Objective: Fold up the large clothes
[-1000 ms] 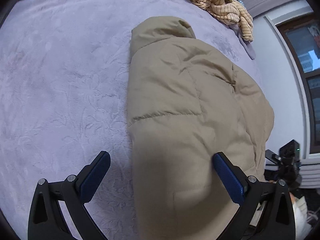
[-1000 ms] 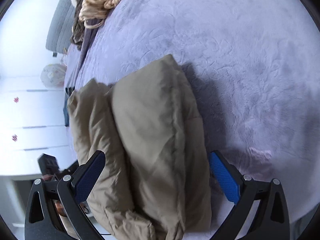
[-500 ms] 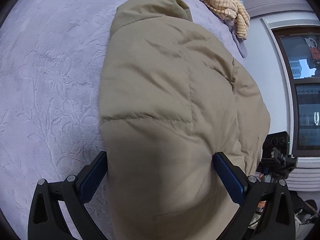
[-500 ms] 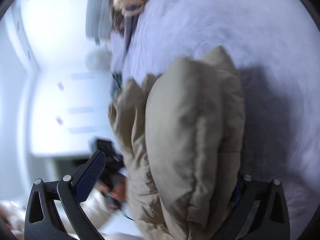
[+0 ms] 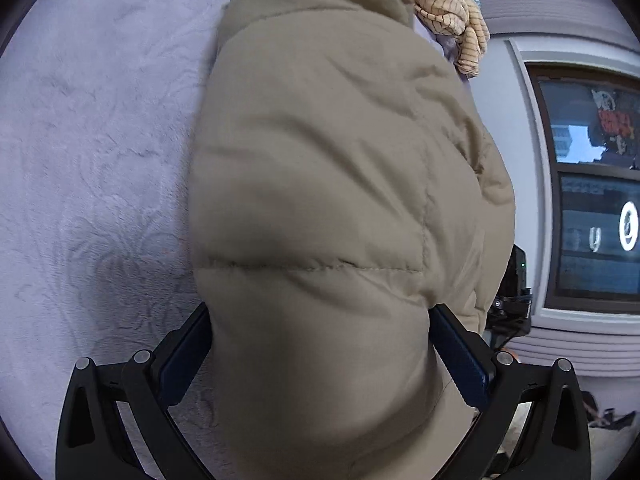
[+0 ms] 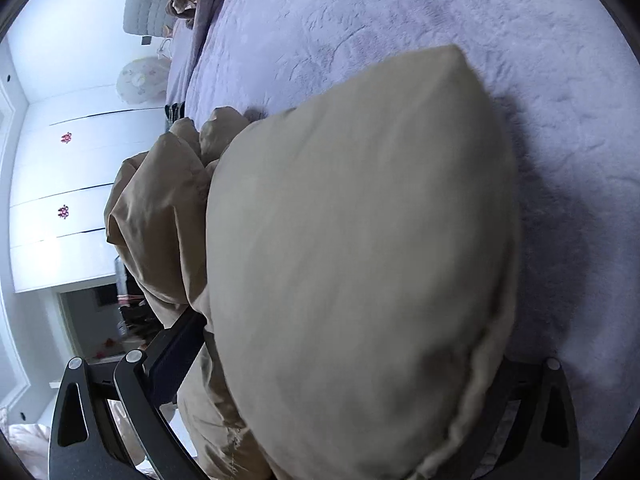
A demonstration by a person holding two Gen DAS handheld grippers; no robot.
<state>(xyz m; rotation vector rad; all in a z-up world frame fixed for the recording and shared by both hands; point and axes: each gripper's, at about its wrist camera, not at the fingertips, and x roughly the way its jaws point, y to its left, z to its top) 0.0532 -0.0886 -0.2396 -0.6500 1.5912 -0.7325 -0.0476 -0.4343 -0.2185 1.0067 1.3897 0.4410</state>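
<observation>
A tan puffer jacket (image 5: 328,184) lies folded in a thick bundle on the lavender bed cover (image 5: 92,152). My left gripper (image 5: 320,360) is wide open with the jacket's near end bulging between its blue pads (image 5: 460,356). In the right wrist view the same jacket (image 6: 360,260) fills the frame. My right gripper (image 6: 352,364) is open around the bundle's edge; its left pad (image 6: 176,356) shows, and the right pad is hidden behind the fabric.
A striped yellow garment (image 5: 444,4) is heaped at the far end of the bed. A dark window (image 5: 592,200) and black equipment (image 5: 512,304) stand to the right. White cabinet doors (image 6: 60,184) lie beyond the bed edge. A grey headboard (image 6: 144,0) is at the top.
Both grippers have moved forward onto the jacket. The bundle now sits between the fingers of each, filling most of both views. The jaws stay wide apart.
</observation>
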